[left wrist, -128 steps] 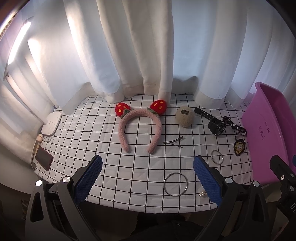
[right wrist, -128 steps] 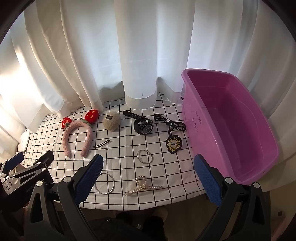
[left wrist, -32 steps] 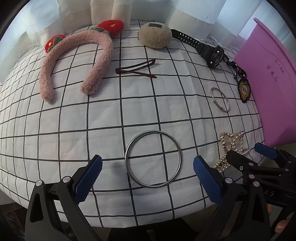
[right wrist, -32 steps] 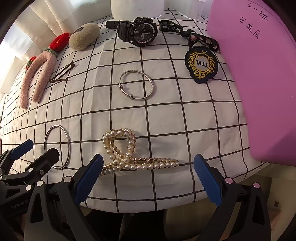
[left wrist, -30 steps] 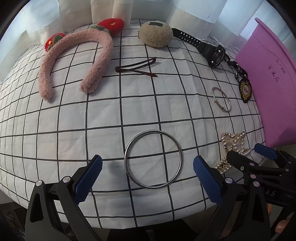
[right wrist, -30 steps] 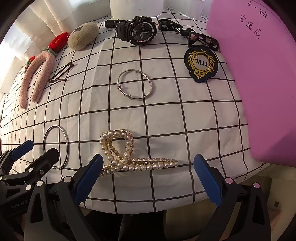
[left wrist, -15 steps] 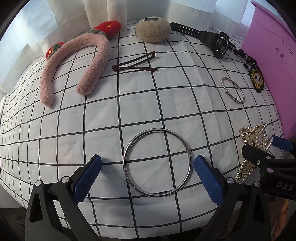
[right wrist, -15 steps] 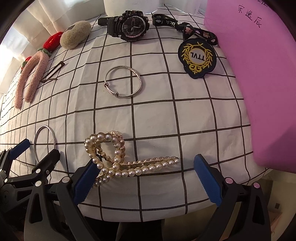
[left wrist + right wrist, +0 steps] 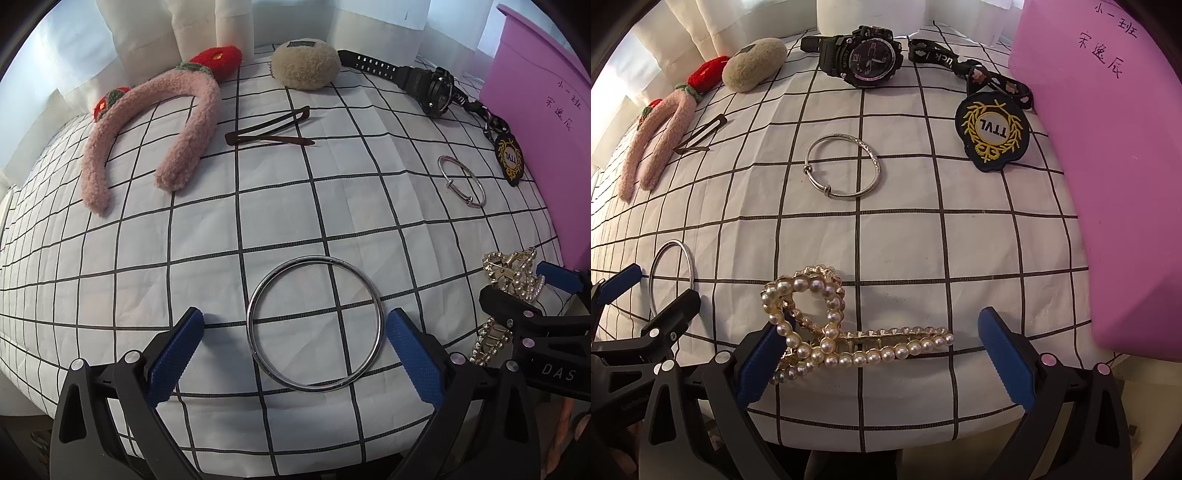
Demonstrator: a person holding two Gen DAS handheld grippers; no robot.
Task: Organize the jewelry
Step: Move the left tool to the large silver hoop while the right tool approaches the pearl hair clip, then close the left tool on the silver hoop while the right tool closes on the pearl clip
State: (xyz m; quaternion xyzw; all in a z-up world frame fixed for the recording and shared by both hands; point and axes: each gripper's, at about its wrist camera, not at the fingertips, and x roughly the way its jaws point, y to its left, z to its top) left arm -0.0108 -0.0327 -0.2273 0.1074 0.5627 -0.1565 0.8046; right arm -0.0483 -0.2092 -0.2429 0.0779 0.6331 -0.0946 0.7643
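My left gripper point(image 9: 293, 334) is open, its blue fingertips on either side of a large silver ring point(image 9: 314, 325) lying flat on the checked cloth. My right gripper point(image 9: 882, 341) is open around a pearl hair claw point(image 9: 827, 321); its left pad touches the claw's looped end. The claw also shows in the left wrist view point(image 9: 511, 273), between the right gripper's fingers. A thin silver bangle point(image 9: 842, 168) lies farther back. The pink bin point(image 9: 1115, 155) stands at the right.
On the cloth farther back lie a black watch point(image 9: 866, 55), a TTVL badge on a lanyard point(image 9: 993, 131), a beige fuzzy clip point(image 9: 304, 64), a brown hair clip point(image 9: 269, 131) and a pink strawberry headband point(image 9: 155, 122). White curtains hang behind. The table's front edge is just beneath both grippers.
Both grippers have come down and forward from a high view of the table. The left now brackets the silver ring and the right brackets the pearl claw. Nothing on the cloth has moved.
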